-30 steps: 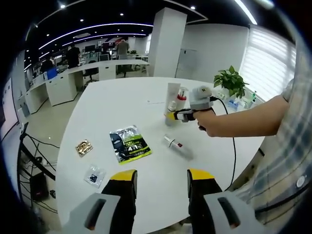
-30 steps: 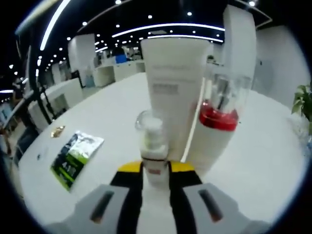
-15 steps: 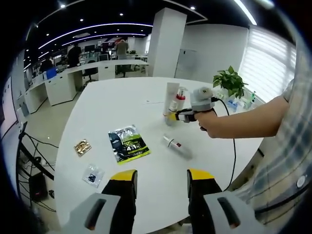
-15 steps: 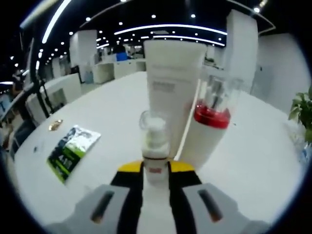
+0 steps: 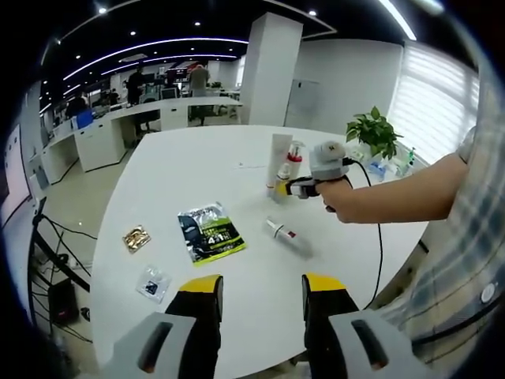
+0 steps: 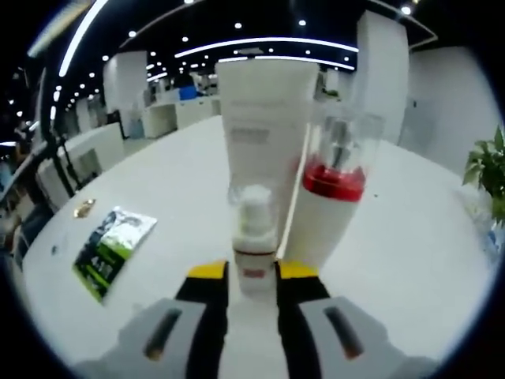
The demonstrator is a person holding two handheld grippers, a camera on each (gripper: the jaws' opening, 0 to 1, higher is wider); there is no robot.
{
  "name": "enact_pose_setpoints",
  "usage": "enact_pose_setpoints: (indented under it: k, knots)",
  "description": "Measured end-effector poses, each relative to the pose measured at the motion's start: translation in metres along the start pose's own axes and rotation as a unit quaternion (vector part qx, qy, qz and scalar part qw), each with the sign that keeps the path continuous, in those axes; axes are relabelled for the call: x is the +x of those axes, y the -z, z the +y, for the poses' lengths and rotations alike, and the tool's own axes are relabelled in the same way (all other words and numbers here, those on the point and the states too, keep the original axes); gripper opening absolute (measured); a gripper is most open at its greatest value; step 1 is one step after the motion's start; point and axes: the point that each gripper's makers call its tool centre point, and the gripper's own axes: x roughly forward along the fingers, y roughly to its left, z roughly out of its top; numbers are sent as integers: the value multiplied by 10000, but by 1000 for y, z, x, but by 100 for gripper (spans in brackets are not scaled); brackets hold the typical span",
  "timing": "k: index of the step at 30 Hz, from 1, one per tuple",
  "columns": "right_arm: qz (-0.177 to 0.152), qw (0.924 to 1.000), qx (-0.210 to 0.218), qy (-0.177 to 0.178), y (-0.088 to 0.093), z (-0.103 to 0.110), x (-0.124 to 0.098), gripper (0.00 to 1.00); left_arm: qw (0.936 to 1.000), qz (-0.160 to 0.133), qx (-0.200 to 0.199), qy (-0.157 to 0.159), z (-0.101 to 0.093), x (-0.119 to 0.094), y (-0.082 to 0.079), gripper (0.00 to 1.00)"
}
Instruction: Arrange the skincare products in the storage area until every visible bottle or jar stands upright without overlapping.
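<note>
left gripper view shows a bottle lying flat (image 5: 287, 236) mid-table; right gripper (image 6: 252, 271) clamps a small upright pump bottle (image 6: 254, 241), left gripper (image 5: 260, 287) gaping, empty.

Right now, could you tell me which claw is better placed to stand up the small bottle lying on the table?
Left. The left claw is open and free, facing the lying bottle. The right claw is shut on a small pump bottle beside the tube.

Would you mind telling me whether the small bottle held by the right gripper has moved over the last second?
Yes, slightly. In the left gripper view, the small bottle in the right gripper has shifted toward the tall white tube and now stands closer beside it.
</note>
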Motion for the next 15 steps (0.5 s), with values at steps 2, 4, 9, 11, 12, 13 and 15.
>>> enact_pose_setpoints:
  k: [2, 4, 9, 11, 12, 13, 15]
  knots:
    - [51, 10000, 21, -35, 4, 2, -1, 22, 10000, -2, 12, -1, 0, 0, 0, 41]
    - [84, 10000, -11, -32, 7, 3, 1, 21, 10000, -2, 14, -2, 0, 0, 0, 41]
    - [107, 9999, 86, -55, 9, 4, 0, 21, 10000, -3, 22, 11, 0, 1, -1, 41]
    - [94, 9999, 39, -62, 9, 3, 0, 20, 10000, -3, 5, 8, 0, 1, -1, 40]
    - [93, 9999, 29, -57, 9, 2, 0, 20, 10000, -7, -1, 0, 1, 1, 0, 40]
    - [96, 9999, 48, -55, 10, 2, -1, 20, 10000, -7, -4, 0, 1, 1, 0, 40]
    - [116, 9999, 95, -61, 13, 0, -3, 21, 10000, -1, -3, 4, 0, 1, 1, 40]
